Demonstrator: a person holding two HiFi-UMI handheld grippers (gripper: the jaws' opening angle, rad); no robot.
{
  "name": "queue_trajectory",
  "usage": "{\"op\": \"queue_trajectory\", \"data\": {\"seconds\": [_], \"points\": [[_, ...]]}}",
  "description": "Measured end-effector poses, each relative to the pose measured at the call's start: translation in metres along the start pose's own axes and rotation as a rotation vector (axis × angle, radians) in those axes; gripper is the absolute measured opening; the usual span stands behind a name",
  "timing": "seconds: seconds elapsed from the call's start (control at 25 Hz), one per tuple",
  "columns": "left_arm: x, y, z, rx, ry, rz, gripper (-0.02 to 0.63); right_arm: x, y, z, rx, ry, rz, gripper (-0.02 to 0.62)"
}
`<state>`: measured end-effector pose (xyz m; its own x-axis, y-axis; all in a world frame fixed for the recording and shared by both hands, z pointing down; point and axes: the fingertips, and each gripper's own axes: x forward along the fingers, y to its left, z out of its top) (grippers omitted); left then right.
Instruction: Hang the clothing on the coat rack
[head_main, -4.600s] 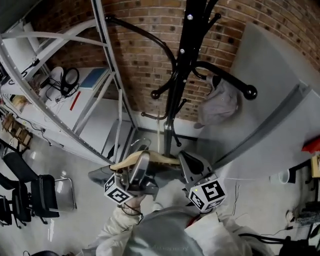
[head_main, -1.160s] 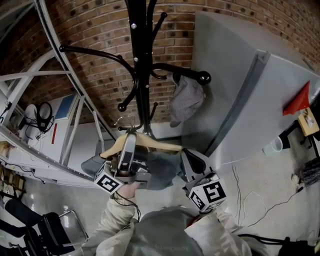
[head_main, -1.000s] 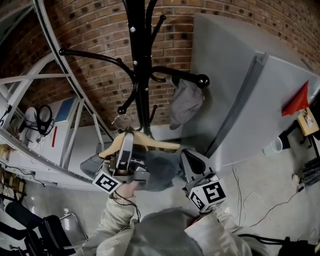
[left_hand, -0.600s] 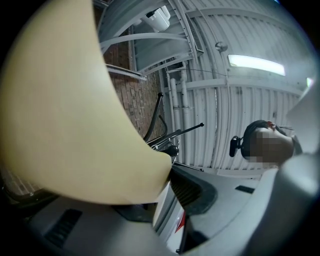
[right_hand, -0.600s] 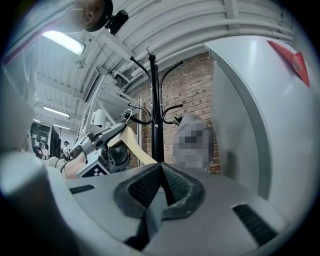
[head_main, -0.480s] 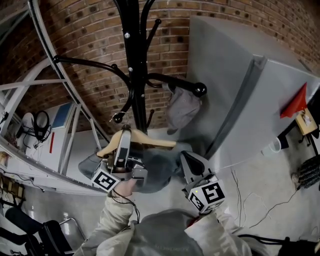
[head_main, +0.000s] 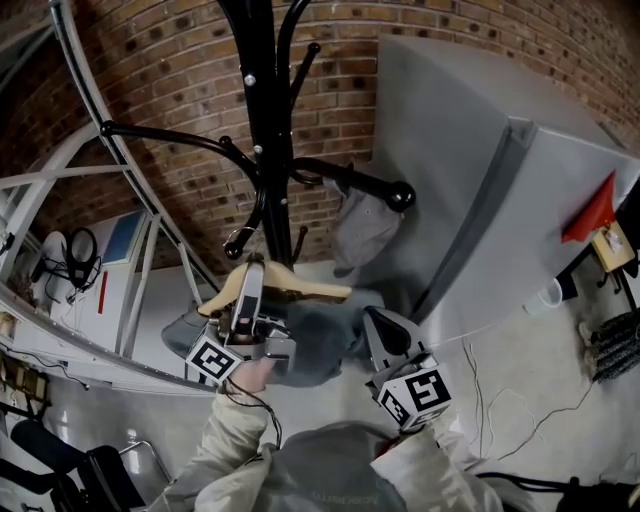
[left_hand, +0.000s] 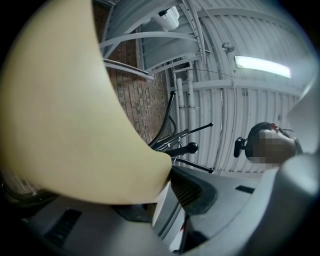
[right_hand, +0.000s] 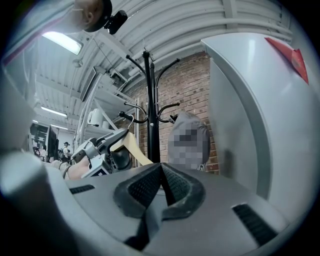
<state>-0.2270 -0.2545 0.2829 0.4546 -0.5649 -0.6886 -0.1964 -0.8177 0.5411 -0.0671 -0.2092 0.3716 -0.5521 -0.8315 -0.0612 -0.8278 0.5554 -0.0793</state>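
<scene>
Left tool (head_main: 251, 280) tight on wooden hanger (head_main: 305, 291); right tool (right_hand: 161, 176) fully closed.

L gripper (head_main: 254, 272) w/ hanger (head_main: 312, 292) moved closer to coat rack (head_main: 262, 120).

The black coat rack (head_main: 258, 110) stands before the brick wall (head_main: 180, 80), and a grey garment (head_main: 362, 228) hangs from its knob-ended arm. The pale grey floor (head_main: 510, 370) bears thin cables (head_main: 548, 412) at the right and a black chair (head_main: 95, 478) at the lower left. Headphones (head_main: 80, 245) lie on the white shelf (head_main: 40, 295).
</scene>
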Motion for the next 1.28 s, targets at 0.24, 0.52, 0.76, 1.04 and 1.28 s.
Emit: {"op": "queue_trajectory", "data": {"seconds": [0.24, 0.52, 0.76, 1.04, 1.28], "points": [[0.002, 0.012, -0.003, -0.030, -0.007, 0.012, 0.110, 0.000, -0.005, -0.002, 0.002, 0.008, -0.010, 0.025], [0.006, 0.022, -0.007, -0.045, -0.011, 0.023, 0.110, 0.000, -0.012, -0.005, 0.018, 0.013, -0.016, 0.025], [0.007, 0.028, -0.010, -0.035, -0.011, 0.023, 0.110, 0.001, -0.021, -0.007, 0.033, 0.019, -0.014, 0.025], [0.010, 0.030, -0.011, -0.024, -0.009, 0.009, 0.113, 0.000, -0.026, -0.011, 0.039, 0.035, -0.005, 0.025], [0.008, 0.035, -0.012, -0.023, -0.015, 0.007, 0.123, -0.003, -0.035, -0.015, 0.048, 0.039, -0.003, 0.025]]}}
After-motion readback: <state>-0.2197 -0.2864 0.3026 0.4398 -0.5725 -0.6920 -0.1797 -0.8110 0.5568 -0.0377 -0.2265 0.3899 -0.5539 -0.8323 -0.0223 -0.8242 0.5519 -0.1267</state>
